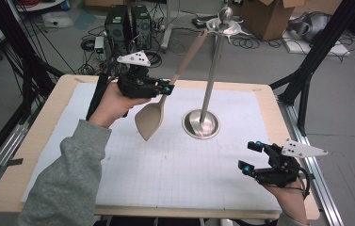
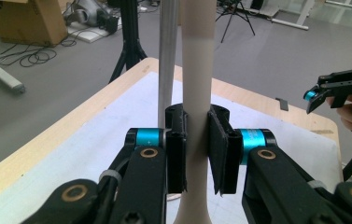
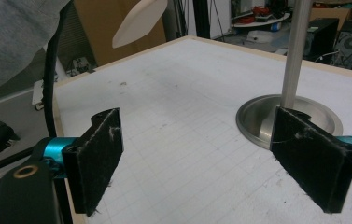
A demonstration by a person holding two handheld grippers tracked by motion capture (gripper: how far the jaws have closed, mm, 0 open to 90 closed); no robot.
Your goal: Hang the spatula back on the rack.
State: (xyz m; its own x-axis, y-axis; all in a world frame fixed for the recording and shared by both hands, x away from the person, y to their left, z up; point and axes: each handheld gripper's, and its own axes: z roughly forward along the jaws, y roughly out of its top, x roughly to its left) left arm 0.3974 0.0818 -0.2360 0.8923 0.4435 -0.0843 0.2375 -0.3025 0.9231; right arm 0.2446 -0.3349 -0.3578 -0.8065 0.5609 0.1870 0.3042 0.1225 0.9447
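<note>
While the left gripper (image 1: 165, 88) is held up over the far left part of the table, its two black jaws are clamped on the handle of a beige spatula (image 1: 158, 110). In the left gripper view the pads (image 2: 176, 154) press flat on either side of that pale handle (image 2: 197, 116), which runs straight up between them. Seen from the high view, the spatula hangs tilted in the air: its broad blade points down and toward the person, clear of the white gridded mat (image 1: 175, 165), and its handle slants up and away toward the top of the metal stand (image 1: 208, 94). The handle's upper end lies close to the stand's hooked head (image 1: 227, 26), though I cannot tell whether they touch. The stand's round steel base (image 1: 202, 123) sits on the mat just right of the blade, its thin pole rising upright.

The right gripper (image 1: 249, 155) is held low near the right front edge of the table (image 1: 38, 127), well apart from the spatula, and its jaws stand wide apart with nothing between them. In the right gripper view the pads (image 3: 96, 156) frame bare mat, with the stand's base (image 3: 257, 114) ahead and the spatula blade (image 3: 138, 21) high up. A grey sleeve (image 1: 67, 183) covers the left forearm.
</note>
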